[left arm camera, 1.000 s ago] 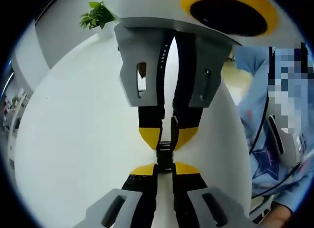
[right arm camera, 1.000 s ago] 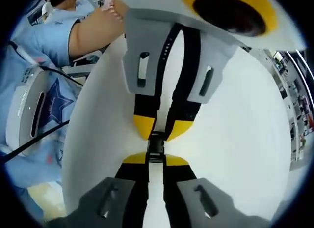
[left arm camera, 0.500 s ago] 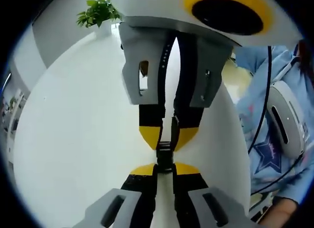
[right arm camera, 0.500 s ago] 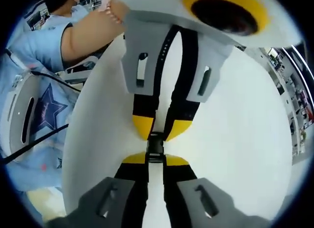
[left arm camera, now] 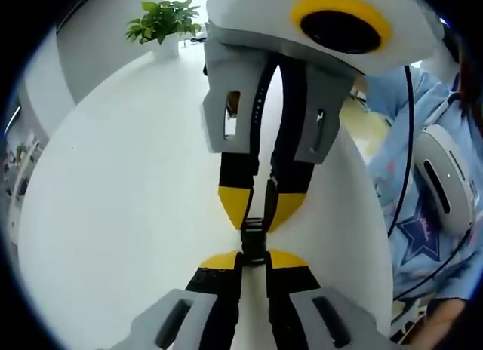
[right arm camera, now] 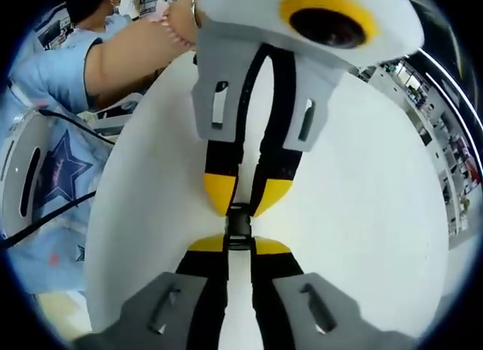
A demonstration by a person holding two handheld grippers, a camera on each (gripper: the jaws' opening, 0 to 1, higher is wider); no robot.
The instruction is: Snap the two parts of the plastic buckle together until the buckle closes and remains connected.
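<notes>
Item, the left gripper (left arm camera: 253,258) at six o'clock in the left gripper view: its yellow-tipped jaws are standing narrow, pinching one end of the black plastic buckle (left arm camera: 254,243), which is hanging in the air above the white table (left arm camera: 113,214). Item, the right gripper (left arm camera: 258,214), reaching down from twelve o'clock in that view, jaws likewise narrow and gripping the buckle's far end, so the two grippers are meeting tip to tip at the picture's centre. In the right gripper view the arrangement is mirroring itself: the right gripper (right arm camera: 229,244) at six o'clock, the buckle (right arm camera: 238,223) at centre, the left gripper (right arm camera: 245,201) descending from twelve o'clock. Progress, as a judgement: the buckle is appearing as a single short black piece with no gap between halves, so the parts seem pressed together; whether the latch is fully engaged is too small to tell, and a release to prove it is holding is remaining. Containers: a pot with a green plant (left arm camera: 164,22) is sitting at eleven o'clock, far across the table. A person in a blue top (right arm camera: 53,184) is standing at nine o'clock in the right gripper view.
</notes>
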